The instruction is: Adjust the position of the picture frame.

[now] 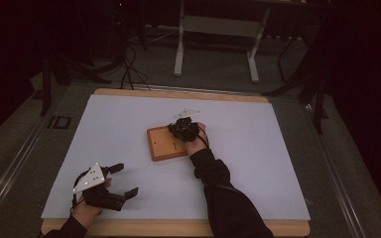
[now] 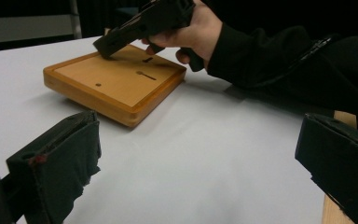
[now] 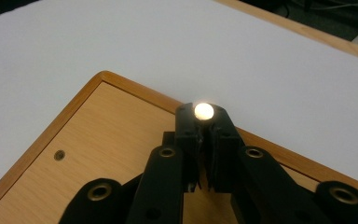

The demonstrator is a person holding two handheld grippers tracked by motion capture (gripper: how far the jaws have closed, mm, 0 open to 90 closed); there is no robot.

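Note:
A flat wooden board [image 1: 164,144] with a raised rim lies in the middle of the white table top [image 1: 258,163]. My right gripper [image 1: 173,130] points down at the board's far right edge. In the right gripper view, the right gripper [image 3: 203,122] is shut on a small pale round piece [image 3: 203,111] pinched at its tips, just above the board's rim [image 3: 135,91]. A small hole [image 3: 59,155] marks the board face. My left gripper [image 1: 125,181] rests near the front left of the table, open and holding nothing. In the left gripper view, the left gripper [image 2: 196,163] faces the board [image 2: 116,84] and the right gripper [image 2: 103,49].
The board face shows a small hole [image 2: 98,85] and a short slot [image 2: 147,75]. The table's wooden edge [image 1: 178,228] runs along the front. Beyond the table stand a white desk frame [image 1: 179,49] and dark cables [image 1: 129,69] on the floor.

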